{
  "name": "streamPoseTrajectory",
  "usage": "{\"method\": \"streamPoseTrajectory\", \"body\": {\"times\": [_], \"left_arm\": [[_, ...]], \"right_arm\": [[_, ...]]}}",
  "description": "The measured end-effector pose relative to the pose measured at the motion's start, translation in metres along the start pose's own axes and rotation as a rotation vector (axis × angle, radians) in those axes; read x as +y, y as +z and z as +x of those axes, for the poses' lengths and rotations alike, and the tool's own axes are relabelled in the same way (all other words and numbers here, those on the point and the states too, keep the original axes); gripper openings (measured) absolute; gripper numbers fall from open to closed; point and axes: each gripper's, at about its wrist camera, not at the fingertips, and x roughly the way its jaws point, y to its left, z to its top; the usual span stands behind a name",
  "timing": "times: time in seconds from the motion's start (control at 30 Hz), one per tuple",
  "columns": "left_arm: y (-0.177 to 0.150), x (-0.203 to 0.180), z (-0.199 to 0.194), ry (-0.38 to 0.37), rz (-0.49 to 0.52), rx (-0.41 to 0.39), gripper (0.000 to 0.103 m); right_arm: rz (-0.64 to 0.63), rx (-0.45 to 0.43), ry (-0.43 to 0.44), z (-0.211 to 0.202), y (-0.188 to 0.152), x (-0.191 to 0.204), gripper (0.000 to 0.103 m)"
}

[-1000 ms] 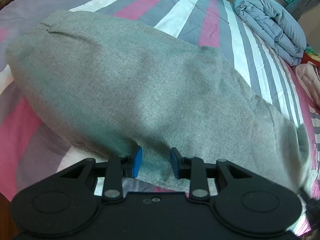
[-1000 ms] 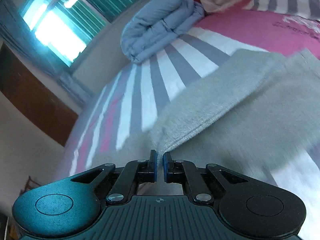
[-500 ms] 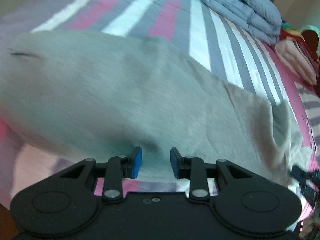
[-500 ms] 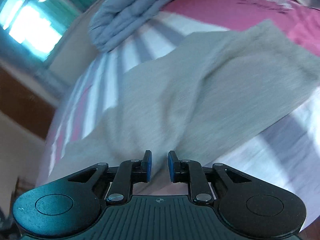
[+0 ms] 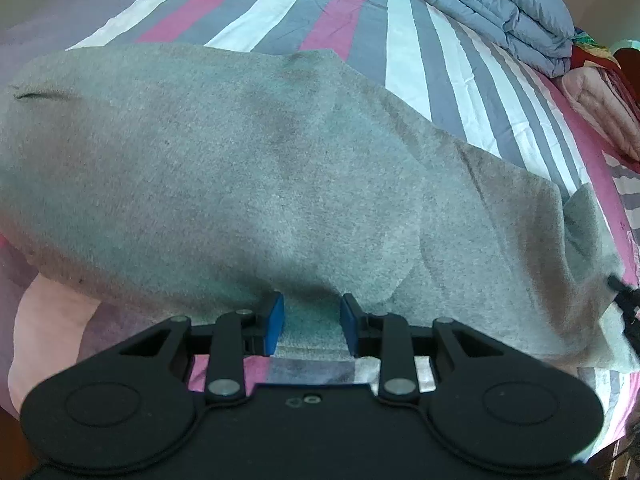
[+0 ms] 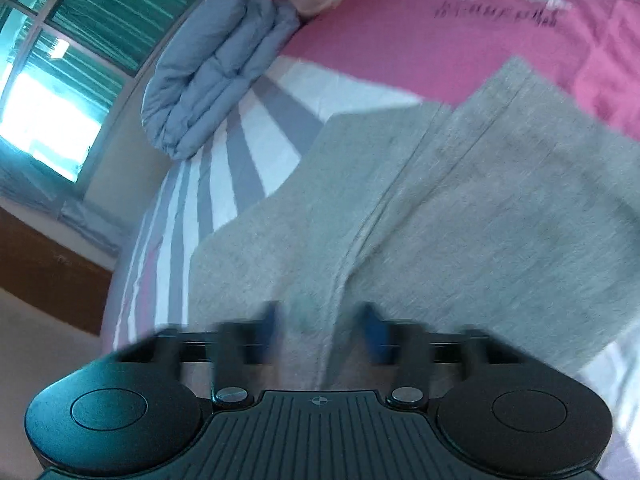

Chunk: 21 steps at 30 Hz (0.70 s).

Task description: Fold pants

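Observation:
The grey pants (image 5: 260,168) lie across the striped bed, folded lengthwise, and also fill the right wrist view (image 6: 460,208). My left gripper (image 5: 312,320) is open, its blue pads either side of the near hem edge, which lies between them. My right gripper (image 6: 320,328) is open and blurred, with a seam ridge of the pants running between its fingers. The right gripper's tip (image 5: 624,304) shows at the right edge of the left wrist view, beside the pants' end.
The bed sheet (image 5: 360,12) has pink, grey and white stripes. A folded blue-grey duvet (image 5: 492,8) lies at the far side, also in the right wrist view (image 6: 216,76). A pink blanket (image 5: 600,108) lies beside it. A window (image 6: 52,80) is at left.
My right gripper has opened and let go of the pants edge it held, and the cloth now lies flat. My left gripper stayed open and shifted slightly over the hem.

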Motion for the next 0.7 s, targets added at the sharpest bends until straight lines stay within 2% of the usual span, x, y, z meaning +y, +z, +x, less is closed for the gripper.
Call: {"method": "streamPoseTrajectory", "body": {"times": [0.1, 0.17, 0.23, 0.27, 0.3, 0.43, 0.47, 0.5, 0.53, 0.6, 0.7], "left_arm": [[-0.001, -0.003, 0.002, 0.004, 0.016, -0.004, 0.022], [0.000, -0.001, 0.001, -0.001, 0.013, -0.004, 0.022], [-0.001, 0.002, 0.000, -0.010, 0.009, -0.003, 0.022], [-0.001, 0.002, 0.001, -0.014, 0.008, -0.003, 0.022], [-0.001, 0.003, 0.001, -0.017, 0.006, -0.003, 0.022], [0.000, 0.003, 0.002, -0.015, 0.008, 0.001, 0.022], [0.001, 0.002, 0.002, -0.015, 0.010, 0.001, 0.022], [0.001, 0.003, 0.002, -0.015, 0.009, 0.001, 0.022], [0.001, 0.003, 0.003, -0.016, 0.004, 0.002, 0.022], [0.001, 0.003, 0.003, -0.016, 0.006, 0.001, 0.022], [0.001, 0.001, 0.003, -0.014, 0.015, -0.001, 0.022]], "right_arm": [[-0.085, -0.022, 0.041, 0.000, 0.002, 0.016, 0.011], [-0.105, -0.014, 0.030, 0.008, 0.008, 0.022, 0.012], [-0.077, -0.002, 0.022, 0.019, 0.016, 0.020, 0.026], [-0.071, -0.015, 0.001, 0.024, 0.021, 0.020, 0.044], [-0.069, -0.029, -0.002, 0.025, 0.024, 0.019, 0.047], [-0.059, -0.081, -0.023, 0.037, 0.040, 0.023, 0.047], [-0.064, -0.083, -0.029, 0.040, 0.042, 0.024, 0.038], [-0.075, -0.077, -0.045, 0.045, 0.044, 0.026, 0.018], [-0.080, -0.066, -0.066, 0.047, 0.044, 0.024, 0.010], [-0.097, -0.078, -0.074, 0.044, 0.045, 0.028, 0.006], [-0.209, -0.181, -0.049, 0.013, 0.048, 0.053, 0.006]]}}
